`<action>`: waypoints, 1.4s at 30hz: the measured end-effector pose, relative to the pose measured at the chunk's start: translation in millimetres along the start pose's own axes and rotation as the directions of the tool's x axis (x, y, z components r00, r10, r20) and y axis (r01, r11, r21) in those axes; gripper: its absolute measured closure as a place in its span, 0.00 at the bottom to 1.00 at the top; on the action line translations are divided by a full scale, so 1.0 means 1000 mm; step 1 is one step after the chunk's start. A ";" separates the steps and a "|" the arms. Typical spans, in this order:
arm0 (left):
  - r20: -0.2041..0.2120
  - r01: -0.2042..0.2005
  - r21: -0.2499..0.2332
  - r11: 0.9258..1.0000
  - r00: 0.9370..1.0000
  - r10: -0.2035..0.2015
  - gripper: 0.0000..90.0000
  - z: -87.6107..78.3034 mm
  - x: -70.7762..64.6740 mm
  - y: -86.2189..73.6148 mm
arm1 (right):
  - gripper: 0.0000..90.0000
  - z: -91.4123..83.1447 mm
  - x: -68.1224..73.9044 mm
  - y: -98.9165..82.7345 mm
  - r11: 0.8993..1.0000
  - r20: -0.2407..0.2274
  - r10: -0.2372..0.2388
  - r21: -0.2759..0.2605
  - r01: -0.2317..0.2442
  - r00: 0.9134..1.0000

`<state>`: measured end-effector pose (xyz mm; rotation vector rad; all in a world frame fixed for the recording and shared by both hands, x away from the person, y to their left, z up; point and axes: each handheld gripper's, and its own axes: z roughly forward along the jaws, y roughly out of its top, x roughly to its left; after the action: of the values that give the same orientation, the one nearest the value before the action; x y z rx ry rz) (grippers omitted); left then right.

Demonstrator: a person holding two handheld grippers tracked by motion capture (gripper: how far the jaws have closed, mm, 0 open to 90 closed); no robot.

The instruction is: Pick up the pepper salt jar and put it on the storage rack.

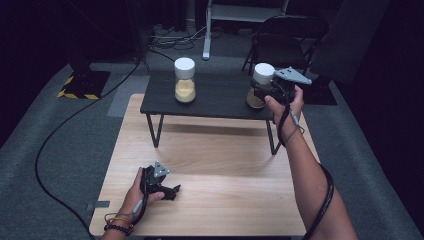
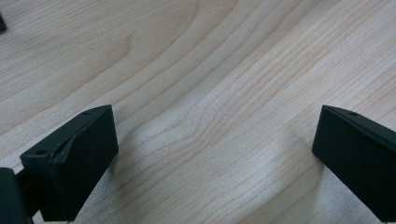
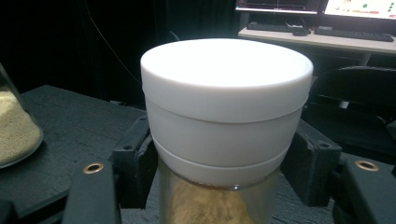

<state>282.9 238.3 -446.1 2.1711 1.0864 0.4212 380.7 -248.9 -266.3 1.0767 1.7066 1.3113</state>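
With the right gripper (image 1: 262, 93) clamped just under the white lid (image 3: 226, 88) of the glass jar (image 1: 260, 85) standing between its jaws on the black shelf (image 1: 215, 95), the jar is best kept upright and moved slowly so it cannot tip. The left gripper (image 1: 167, 190) rests open and empty on the wooden table (image 1: 210, 165). I count two lidded jars, this one and a second jar (image 1: 184, 80) well off to its side, and two grippers.

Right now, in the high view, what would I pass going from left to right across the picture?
Left gripper on the wooden table → left jar on the black shelf → right jar → right gripper clamping it.
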 end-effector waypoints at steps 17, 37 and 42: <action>0.000 0.000 0.000 1.000 1.000 0.000 0.00 0.000 0.000 0.000 | 0.38 -0.002 -0.004 -0.005 1.000 -0.009 -0.005 -0.015 0.004 1.000; 0.000 0.000 0.001 1.000 1.000 0.000 0.00 0.000 0.000 0.000 | 0.04 0.002 0.004 0.000 0.995 0.018 -0.097 0.012 0.097 0.995; 0.000 0.000 0.000 1.000 1.000 0.000 0.00 0.000 0.000 0.000 | 0.03 0.000 0.004 -0.003 0.994 0.024 -0.108 0.004 0.108 0.994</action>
<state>282.9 238.3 -446.1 2.1713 1.0863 0.4210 378.0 -245.4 -269.4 0.9833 1.7244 1.2243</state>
